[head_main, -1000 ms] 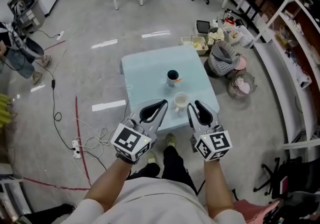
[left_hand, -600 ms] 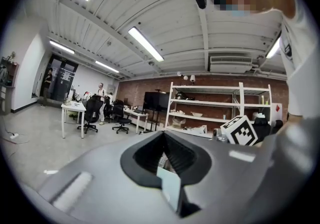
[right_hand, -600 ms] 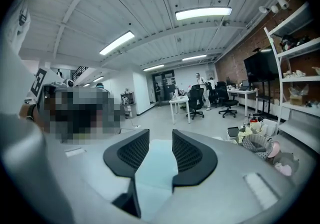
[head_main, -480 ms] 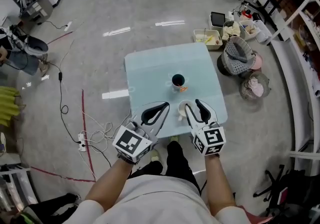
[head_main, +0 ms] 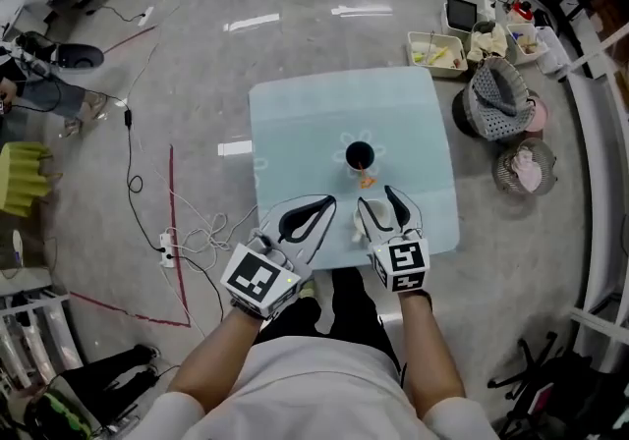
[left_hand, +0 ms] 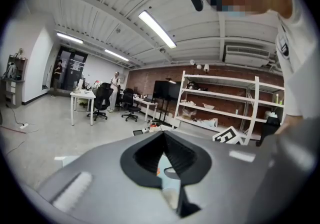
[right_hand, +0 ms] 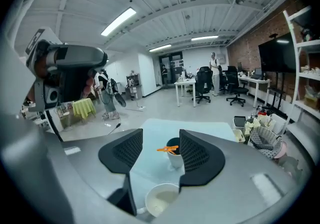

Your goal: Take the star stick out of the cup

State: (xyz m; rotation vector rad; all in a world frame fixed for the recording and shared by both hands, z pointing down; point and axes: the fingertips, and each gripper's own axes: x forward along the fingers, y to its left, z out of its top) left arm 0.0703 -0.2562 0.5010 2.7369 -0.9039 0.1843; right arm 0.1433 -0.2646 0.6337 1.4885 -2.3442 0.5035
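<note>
At the table [head_main: 295, 124] in the middle of the head view, a person holds two grippers over its near edge, and the stick is not yet touched. The dark cup [head_main: 359, 154] stands upright near the table's centre. The orange stick [head_main: 367, 180] is in it, its star end poking out over the rim on the side toward the person.

The right gripper [head_main: 375, 197] has its jaws opening with nothing pressed between them. In its own view the cup [right_hand: 175, 157] and stick [right_hand: 166, 149] sit framed in the gap, well ahead of the tips. A white cup [right_hand: 160, 200] stands low in that view, just under the jaws, between the right gripper [right_hand: 160, 140] and its target. The left gripper [head_main: 327, 200] has its jaws together on nothing and hangs at lower centre of the head view.

Done well, the reach likely goes up and over the white cup [head_main: 360, 223], not through it. The jaws would best stay wide until they straddle the orange end above the rim, then close on the stick alone. A straight upward lift looks safest, since a sideways pull could drag the rim and tip the cup. The left gripper [left_hand: 163, 140] could steady the cup if it rocks
</note>
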